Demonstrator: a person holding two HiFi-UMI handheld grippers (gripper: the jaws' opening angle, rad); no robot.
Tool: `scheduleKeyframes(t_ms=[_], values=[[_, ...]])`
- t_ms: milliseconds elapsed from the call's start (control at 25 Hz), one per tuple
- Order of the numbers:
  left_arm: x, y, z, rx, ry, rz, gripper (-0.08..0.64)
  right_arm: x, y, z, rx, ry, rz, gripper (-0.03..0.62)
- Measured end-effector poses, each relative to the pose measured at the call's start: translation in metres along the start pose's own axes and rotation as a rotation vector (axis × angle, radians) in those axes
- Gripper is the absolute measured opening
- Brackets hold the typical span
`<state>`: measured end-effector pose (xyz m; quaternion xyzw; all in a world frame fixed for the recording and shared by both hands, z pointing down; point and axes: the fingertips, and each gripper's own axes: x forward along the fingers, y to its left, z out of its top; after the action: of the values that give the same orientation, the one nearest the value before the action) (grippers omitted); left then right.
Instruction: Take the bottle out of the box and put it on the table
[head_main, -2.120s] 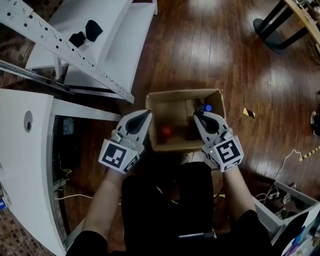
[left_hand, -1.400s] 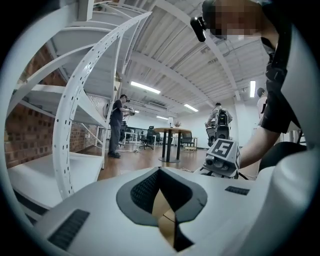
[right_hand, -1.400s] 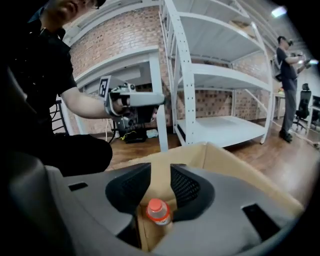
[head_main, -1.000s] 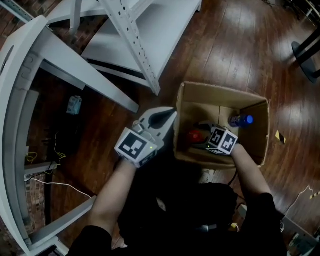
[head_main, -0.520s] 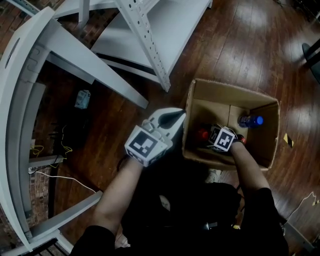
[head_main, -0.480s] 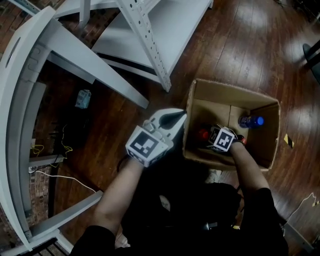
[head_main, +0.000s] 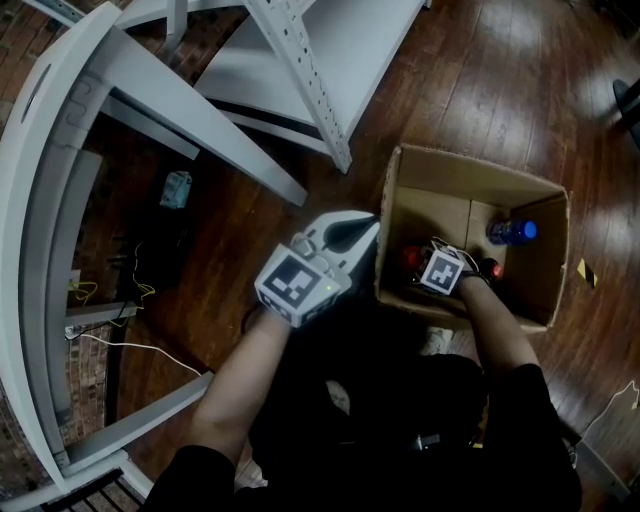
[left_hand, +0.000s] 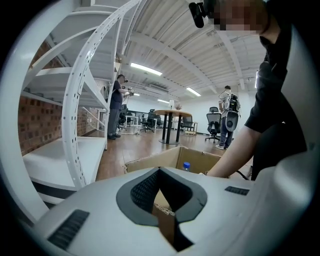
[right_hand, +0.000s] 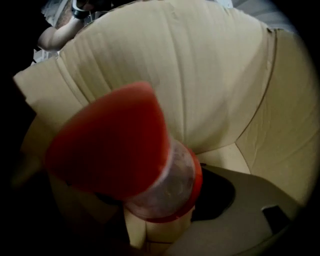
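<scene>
An open cardboard box stands on the wooden floor. Inside it are a red-capped clear bottle and, at the far right corner, a blue-capped bottle. My right gripper points steeply down into the box. Its jaws are closing, and the red-capped bottle stands between them at the neck. My right gripper shows no pad pressing on it. My left gripper hovers just outside the box's left wall, shut and empty. In the left gripper view, past my left gripper, the box and the blue cap show.
A white metal shelf frame and a curved white table stand left of the box. Cables lie on the floor under the table. People and a round table are far off in the room.
My right gripper has sunk deeper into the box, down over the red-capped bottle. My left gripper has stayed beside the box's left wall.
</scene>
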<state>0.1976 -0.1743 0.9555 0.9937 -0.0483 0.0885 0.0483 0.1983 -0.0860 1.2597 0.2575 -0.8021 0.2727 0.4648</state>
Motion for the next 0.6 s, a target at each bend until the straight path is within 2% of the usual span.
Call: scheduleKeyframes(t_ms=[160,480,600], values=[[-0.006,0.002,0.004,-0.032,0.01,0.014,0.002,-0.016,-0.012,0.004,0.03,-0.007,-0.069,0.346],[-0.008,0.002,0.028,-0.049,-0.041,0.001,0.002,-0.085,-0.037,0.031,0.229,-0.197,-0.155,0.339],[-0.006,0.003,0.042,-0.089,-0.052,0.011,0.002,-0.126,-0.047,0.038,0.281,-0.249,-0.246,0.339]])
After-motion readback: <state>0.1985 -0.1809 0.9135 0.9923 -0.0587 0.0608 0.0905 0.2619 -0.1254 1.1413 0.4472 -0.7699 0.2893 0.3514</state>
